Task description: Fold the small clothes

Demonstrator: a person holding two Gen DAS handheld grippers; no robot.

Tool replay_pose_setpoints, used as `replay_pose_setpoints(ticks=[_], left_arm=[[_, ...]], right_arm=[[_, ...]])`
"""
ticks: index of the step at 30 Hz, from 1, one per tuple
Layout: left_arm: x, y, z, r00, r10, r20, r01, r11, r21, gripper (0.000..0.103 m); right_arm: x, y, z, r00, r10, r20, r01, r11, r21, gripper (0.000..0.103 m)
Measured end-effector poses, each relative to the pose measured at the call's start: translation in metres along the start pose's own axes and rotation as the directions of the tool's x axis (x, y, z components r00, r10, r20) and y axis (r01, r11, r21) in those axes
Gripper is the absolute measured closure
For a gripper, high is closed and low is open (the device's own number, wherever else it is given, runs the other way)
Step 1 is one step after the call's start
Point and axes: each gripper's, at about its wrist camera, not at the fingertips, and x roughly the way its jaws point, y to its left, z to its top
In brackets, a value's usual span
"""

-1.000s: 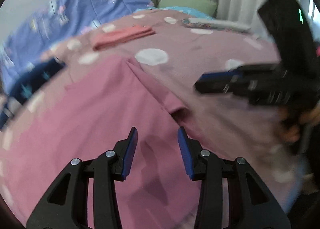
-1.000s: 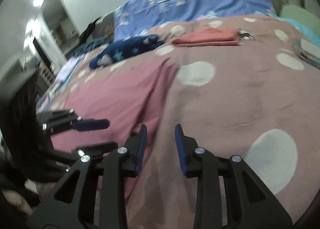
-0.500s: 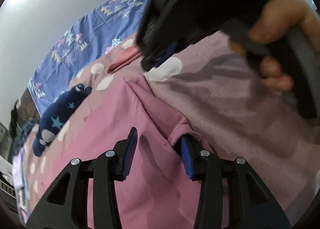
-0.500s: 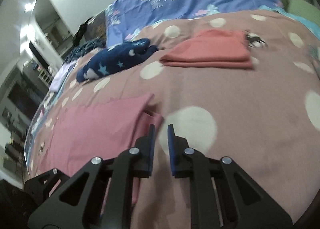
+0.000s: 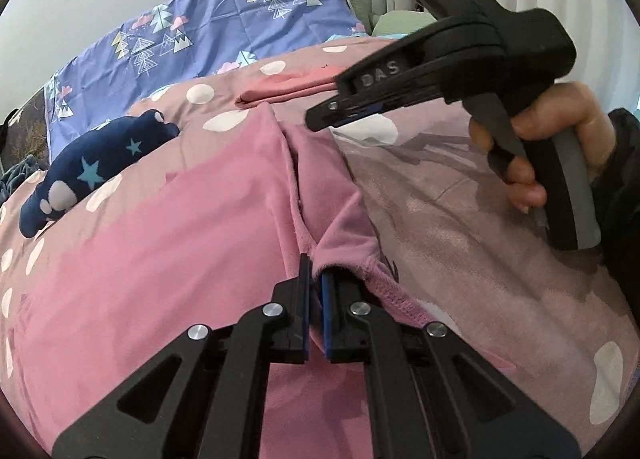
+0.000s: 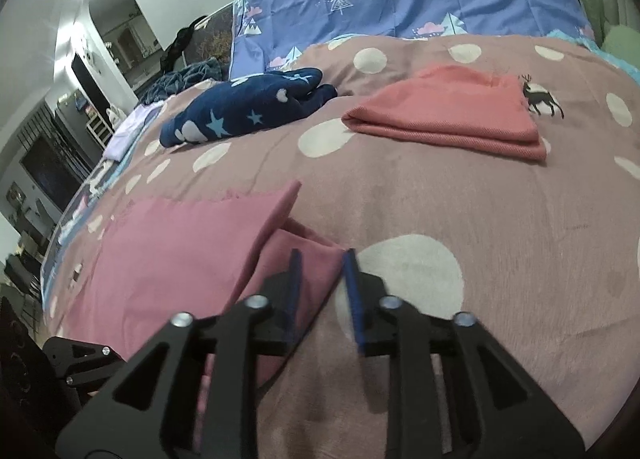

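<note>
Left wrist view: left hand-held gripper (image 5: 315, 283), open a moment earlier, now pinches the pink garment (image 5: 160, 259) at its hem on the bed (image 6: 500, 259); right hand-held gripper (image 6: 322, 279) is opening over the far corner, so lifting can begin.

Both views are fisheye, each looking forward and steeply down along its own claw, close above the bed (image 5: 460, 219). The left wrist view has the left claw (image 5: 315, 279) at bottom centre. The right wrist view has the right claw (image 6: 322, 271) likewise. Both share the pink garment (image 5: 160, 251), the navy star-print cloth (image 6: 248, 111), the folded coral cloth (image 6: 448, 115) and the blue patterned sheet (image 5: 224, 31).
</note>
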Motion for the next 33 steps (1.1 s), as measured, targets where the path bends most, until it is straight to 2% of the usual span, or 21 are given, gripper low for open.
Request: replay_pose_setpoints(ticks=[2,3,5,6,7,8,10,12,14,15,17,19,20,22,23,24,26,27,28,30,33], left_arm=[[-0.002,-0.001,-0.003,1.000,-0.005,0.000,0.005,1.000,-0.002,0.099],[-0.002,0.000,-0.004,1.000,-0.008,-0.001,0.008,1.000,-0.005,0.099],[-0.001,0.001,-0.004,1.000,-0.013,-0.002,0.013,1.000,-0.008,0.099],[-0.001,0.001,-0.004,1.000,-0.014,-0.003,0.014,1.000,-0.008,0.099],[-0.001,0.001,-0.004,1.000,-0.016,-0.003,0.016,1.000,-0.008,0.099],[-0.001,0.002,-0.004,1.000,-0.016,-0.003,0.016,1.000,-0.007,0.099],[-0.001,0.002,-0.005,1.000,-0.019,0.000,0.019,1.000,-0.007,0.099],[-0.001,0.002,-0.005,1.000,-0.025,0.000,0.025,1.000,-0.008,0.099],[0.000,0.001,-0.006,1.000,-0.027,-0.003,0.027,1.000,-0.008,0.099],[0.000,0.001,-0.006,1.000,-0.026,-0.003,0.026,1.000,-0.006,0.099],[0.001,-0.001,-0.005,1.000,-0.031,0.001,0.031,1.000,-0.001,0.099],[0.001,-0.002,-0.004,0.999,-0.040,0.002,0.040,0.999,0.005,0.099],[0.001,-0.004,-0.004,0.999,-0.039,0.001,0.039,0.999,0.009,0.099],[0.002,-0.005,-0.004,0.999,-0.036,0.000,0.036,0.999,0.017,0.099],[0.001,-0.005,-0.004,0.999,-0.037,0.000,0.037,0.999,0.017,0.099],[0.001,-0.004,-0.005,0.999,-0.039,-0.001,0.039,0.999,0.014,0.099],[0.002,-0.005,-0.004,0.999,-0.043,-0.003,0.043,0.999,0.010,0.099],[0.002,-0.005,-0.004,0.999,-0.043,-0.005,0.043,0.999,0.010,0.098],[0.002,-0.006,-0.004,0.999,-0.043,-0.007,0.043,0.999,0.011,0.098],[0.003,-0.005,-0.004,0.999,-0.048,-0.009,0.048,0.999,0.009,0.098],[-0.004,-0.005,-0.003,0.995,-0.102,0.016,0.102,0.995,0.008,0.098]], right_arm=[[0.004,0.006,0.002,1.000,-0.001,-0.012,0.001,1.000,-0.024,0.073],[0.006,0.008,0.003,1.000,0.000,-0.019,-0.001,0.999,-0.033,0.068],[0.014,0.010,0.004,0.999,0.023,-0.045,-0.025,0.999,-0.034,0.064],[0.020,0.010,0.004,0.997,0.034,-0.063,-0.036,0.999,-0.025,0.087],[0.024,0.011,0.003,0.997,0.040,-0.071,-0.042,0.999,-0.022,0.101],[0.026,0.011,0.003,0.997,0.031,-0.075,-0.033,0.999,-0.020,0.100],[0.014,0.008,0.004,0.999,-0.044,-0.002,0.044,0.999,-0.003,0.101],[0.003,-0.010,0.006,0.998,-0.060,0.018,0.058,0.996,0.073,0.103],[-0.003,-0.027,0.006,0.981,-0.195,0.026,0.191,0.975,0.112,0.103],[-0.006,-0.035,0.005,0.977,-0.212,0.023,0.208,0.969,0.132,0.103],[-0.015,-0.047,0.002,0.994,-0.103,0.035,0.094,0.976,0.196,0.103],[-0.020,-0.036,0.002,0.998,-0.022,0.050,0.014,0.987,0.158,0.103],[-0.020,-0.029,0.003,0.999,0.002,0.048,-0.008,0.992,0.128,0.099],[-0.017,-0.010,0.006,0.997,0.061,0.043,-0.063,0.996,0.065,0.097],[-0.013,-0.002,0.008,0.997,0.073,0.032,-0.074,0.997,0.038,0.089],[-0.005,0.006,0.010,0.998,0.068,0.003,-0.068,0.998,0.012,0.071],[0.015,0.011,0.012,0.997,0.024,-0.074,-0.023,1.000,0.013,0.059],[0.025,0.011,0.012,0.994,0.011,-0.104,-0.009,1.000,0.021,0.082],[0.036,0.010,0.010,0.992,0.002,-0.125,0.002,1.000,0.030,0.098],[0.037,0.006,0.006,0.993,0.009,-0.115,0.000,0.997,0.071,0.097],[0.006,-0.005,0.004,0.996,0.086,-0.017,-0.082,0.987,0.140,0.097]])
